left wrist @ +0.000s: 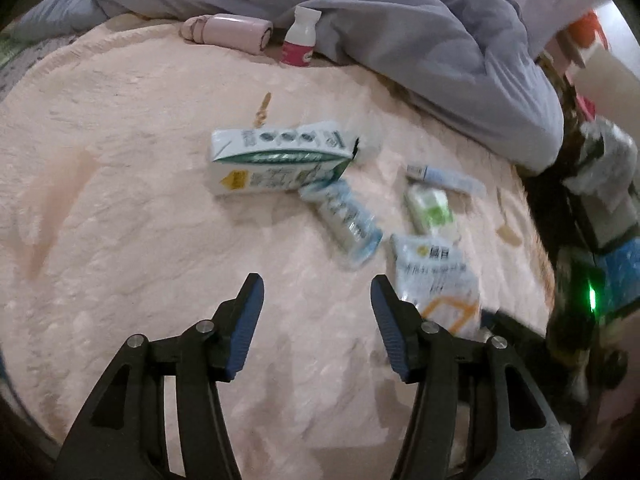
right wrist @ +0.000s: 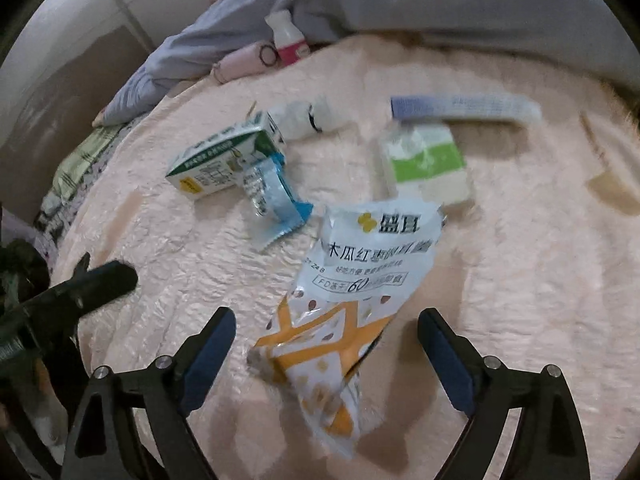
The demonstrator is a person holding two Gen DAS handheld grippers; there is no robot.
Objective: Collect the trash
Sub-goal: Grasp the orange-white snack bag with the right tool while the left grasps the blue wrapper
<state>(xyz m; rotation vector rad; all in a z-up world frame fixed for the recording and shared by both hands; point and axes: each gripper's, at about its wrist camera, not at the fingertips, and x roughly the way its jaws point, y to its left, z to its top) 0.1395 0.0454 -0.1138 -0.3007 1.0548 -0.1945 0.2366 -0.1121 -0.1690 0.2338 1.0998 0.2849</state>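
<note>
Left wrist view: left gripper (left wrist: pixel 317 292) spread, nothing between the jaws, hovering over bare pink fleece blanket (left wrist: pixel 120 200). Trash all uncollected, by the look of it: green-and-white carton (left wrist: pixel 276 160) on its side, blue wrapper (left wrist: pixel 348 220) touching its lower corner, white-and-orange snack bag (left wrist: pixel 436 276) just beside the right finger, green-labelled pack (left wrist: pixel 430 206) and a slim tube box (left wrist: pixel 444 178) beyond. No bin or bag for the trash in sight. Grey duvet (left wrist: pixel 400 32) bunched along the far edge, a pink-labelled bottle (left wrist: pixel 300 36) and pink roll (left wrist: pixel 232 34) against it; whether these are trash I cannot tell.

Right wrist view: right gripper (right wrist: pixel 326 336) wide apart, straddling the snack bag's (right wrist: pixel 360 272) lower end, pads not pressing it. Likely first pickup. A small white bottle (right wrist: pixel 304 118) lies behind the carton (right wrist: pixel 224 160). Left gripper's black finger (right wrist: pixel 100 280) is at left, well clear. Blur throughout.
</note>
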